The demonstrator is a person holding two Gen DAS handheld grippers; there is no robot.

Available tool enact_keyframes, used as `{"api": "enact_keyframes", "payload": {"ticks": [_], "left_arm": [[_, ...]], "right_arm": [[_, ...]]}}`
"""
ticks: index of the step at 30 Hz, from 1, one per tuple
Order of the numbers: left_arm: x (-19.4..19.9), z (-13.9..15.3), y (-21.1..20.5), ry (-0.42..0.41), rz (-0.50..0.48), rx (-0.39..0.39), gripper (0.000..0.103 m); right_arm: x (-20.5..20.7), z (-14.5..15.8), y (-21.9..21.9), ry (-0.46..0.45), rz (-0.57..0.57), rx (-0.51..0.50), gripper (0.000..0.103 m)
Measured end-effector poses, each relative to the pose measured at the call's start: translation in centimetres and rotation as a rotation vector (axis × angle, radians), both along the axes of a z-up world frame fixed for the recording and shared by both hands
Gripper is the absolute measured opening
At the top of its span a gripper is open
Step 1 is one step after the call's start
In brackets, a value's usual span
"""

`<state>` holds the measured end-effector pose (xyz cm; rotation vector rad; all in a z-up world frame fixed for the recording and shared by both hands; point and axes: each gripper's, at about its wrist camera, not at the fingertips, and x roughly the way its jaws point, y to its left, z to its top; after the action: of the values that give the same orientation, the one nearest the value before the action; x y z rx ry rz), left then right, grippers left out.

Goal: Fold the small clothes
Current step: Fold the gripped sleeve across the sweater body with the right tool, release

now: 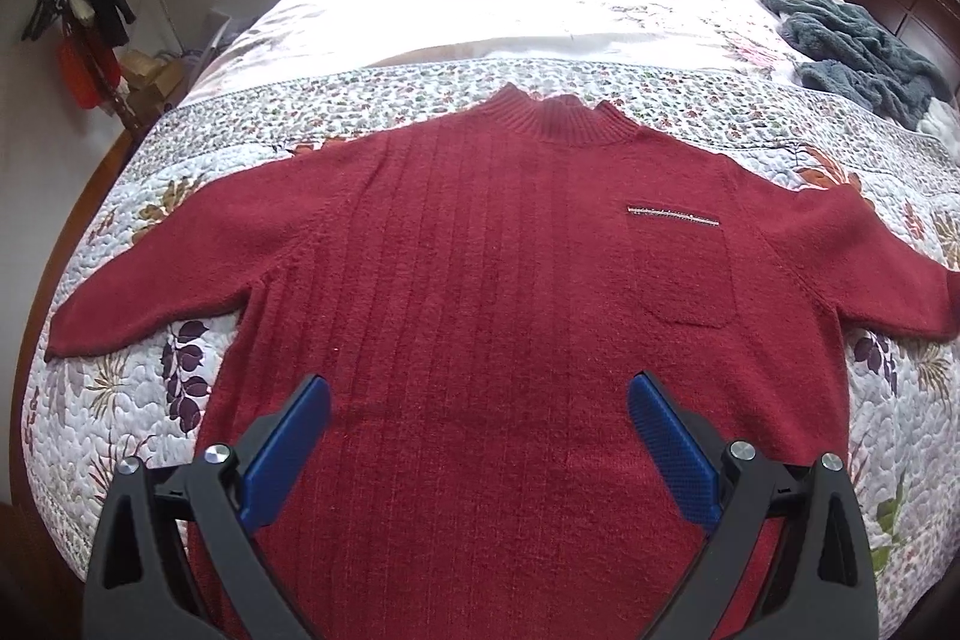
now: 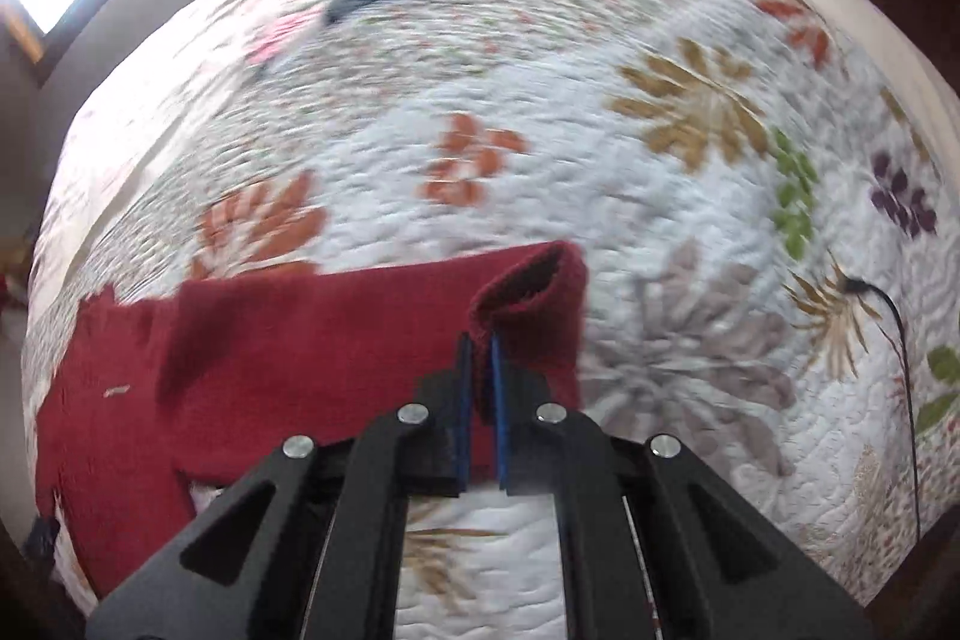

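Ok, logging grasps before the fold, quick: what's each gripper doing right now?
Left gripper: open, holding nothing, above the red sweater.
Right gripper: shut on the sweater's sleeve cuff.

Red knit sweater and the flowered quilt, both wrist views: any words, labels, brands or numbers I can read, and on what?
None.
Red knit sweater: the silver trim strip on its chest pocket bears only a pattern, no letters.
Flowered quilt: printed flowers and leaves only; the right wrist view is motion-blurred.
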<state>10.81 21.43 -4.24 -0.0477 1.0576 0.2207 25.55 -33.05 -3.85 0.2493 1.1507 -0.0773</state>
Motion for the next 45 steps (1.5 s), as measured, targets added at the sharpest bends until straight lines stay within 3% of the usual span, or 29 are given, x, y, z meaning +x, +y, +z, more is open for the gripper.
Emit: {"api": "enact_keyframes", "payload": {"ticks": [11,26,32,36,39,41,45], "left_arm": [[0.7,-0.2,1.4,-0.017,0.008,-0.024,0.099],[0.0,-2.1,5.1,0.013,0.053,-0.044,0.099],[0.3,-2.7,5.5,0.033,0.047,-0.053,0.099],[1.2,-3.0,5.3,0.047,0.038,-0.057,0.099],[2.1,-2.9,4.7,0.051,0.027,-0.075,0.099],[3.1,-2.9,4.0,0.054,0.012,-0.100,0.099],[5.6,-3.1,1.3,0.071,-0.035,-0.160,0.099]], "right_arm": [[1.1,2.7,18.2,-0.054,0.325,0.102,0.004],[1.7,-2.9,34.9,0.070,0.537,0.175,0.004],[2.5,-6.9,36.7,0.152,0.529,0.146,0.006],[2.6,-8.4,36.1,0.201,0.519,0.221,0.010],[2.3,-7.6,35.2,0.194,0.530,0.286,0.015],[1.6,-6.0,33.8,0.149,0.537,0.323,0.030],[0.3,-3.9,29.6,0.092,0.500,0.303,0.032]]}}
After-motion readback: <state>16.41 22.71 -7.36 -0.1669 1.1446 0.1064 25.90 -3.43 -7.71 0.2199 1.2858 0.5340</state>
